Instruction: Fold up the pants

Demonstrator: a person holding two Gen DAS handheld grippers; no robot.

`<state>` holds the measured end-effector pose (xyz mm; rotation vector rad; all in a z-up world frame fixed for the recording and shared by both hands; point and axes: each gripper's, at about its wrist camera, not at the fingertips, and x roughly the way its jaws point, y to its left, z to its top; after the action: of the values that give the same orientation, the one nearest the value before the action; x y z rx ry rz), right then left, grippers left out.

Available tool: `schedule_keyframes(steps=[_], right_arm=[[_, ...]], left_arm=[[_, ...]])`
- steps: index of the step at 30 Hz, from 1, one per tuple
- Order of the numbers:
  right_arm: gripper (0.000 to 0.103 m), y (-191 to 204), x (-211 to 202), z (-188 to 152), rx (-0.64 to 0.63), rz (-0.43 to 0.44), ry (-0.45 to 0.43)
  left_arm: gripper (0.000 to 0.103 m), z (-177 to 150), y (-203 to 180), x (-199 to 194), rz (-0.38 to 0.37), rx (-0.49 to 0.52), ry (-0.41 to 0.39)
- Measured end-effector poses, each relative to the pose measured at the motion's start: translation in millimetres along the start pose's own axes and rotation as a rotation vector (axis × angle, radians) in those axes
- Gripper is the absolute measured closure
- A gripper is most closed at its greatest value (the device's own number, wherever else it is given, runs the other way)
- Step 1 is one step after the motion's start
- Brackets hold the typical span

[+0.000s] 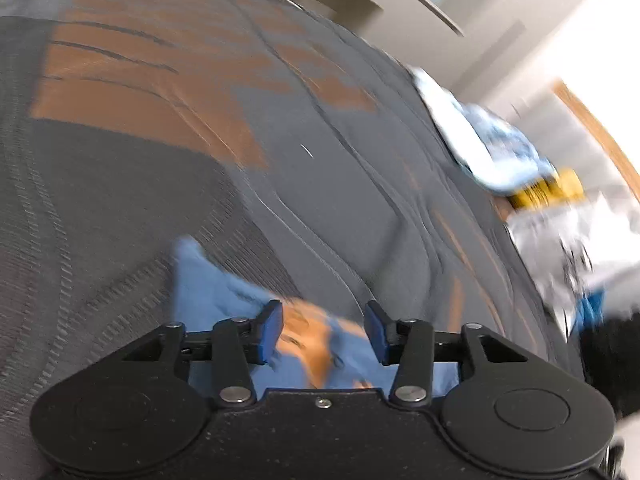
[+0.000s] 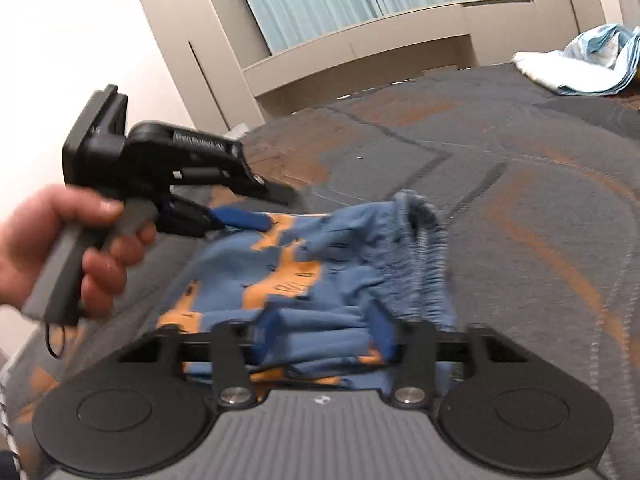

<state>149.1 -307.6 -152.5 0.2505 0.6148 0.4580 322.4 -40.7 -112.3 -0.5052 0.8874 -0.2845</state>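
Blue-and-orange pants (image 2: 304,276) lie rumpled on a grey-and-orange bed cover (image 2: 520,208).

They look light, soft and limp, likely to sag and slip wherever unsupported; the gathered elastic waistband (image 2: 420,248) seems the firmest hold. The right gripper (image 2: 324,336) stands with jaws apart over bunched cloth, nothing pinched. The left gripper (image 1: 323,330), also spread, hovers above the fabric. Other laundry (image 2: 580,64) lies well apart, at the far edge.

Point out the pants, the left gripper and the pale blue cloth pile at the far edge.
pants (image 2: 312,264), right wrist view, on the blue and orange fabric.
left gripper (image 2: 256,210), right wrist view, at its blue fingertips.
pale blue cloth pile (image 2: 580,66), right wrist view, on its white fold.
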Motion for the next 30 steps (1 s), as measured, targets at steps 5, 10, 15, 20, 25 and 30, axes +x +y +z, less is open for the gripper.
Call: schedule_keyframes(steps=[5, 10, 15, 20, 25, 30], right_arm=[[0.029, 10.6, -15.3, 10.1, 0.000, 0.072, -0.082], [0.029, 11.0, 11.5, 7.7, -0.041, 0.100, 0.033], [0.032, 12.0, -6.8, -0.6, -0.128, 0.079, 0.015], [0.024, 19.1, 12.7, 38.1, -0.117, 0.129, -0.049], [0.023, -2.3, 74.6, 75.4, 0.106, 0.364, 0.121], [0.037, -31.0, 68.3, 87.0, 0.079, 0.070, 0.046]], left_arm=[[0.035, -15.2, -1.2, -39.1, -0.167, 0.022, -0.037], [0.040, -63.0, 13.3, -43.3, -0.049, 0.117, 0.076], [0.045, -89.8, 26.1, -67.5, -0.027, 0.212, 0.048], [0.036, -95.9, 39.2, -82.6, -0.057, 0.135, 0.008], [0.034, -116.7, 36.7, -85.1, -0.038, 0.175, 0.048], [0.034, -126.5, 39.0, -83.7, -0.015, 0.187, 0.072]])
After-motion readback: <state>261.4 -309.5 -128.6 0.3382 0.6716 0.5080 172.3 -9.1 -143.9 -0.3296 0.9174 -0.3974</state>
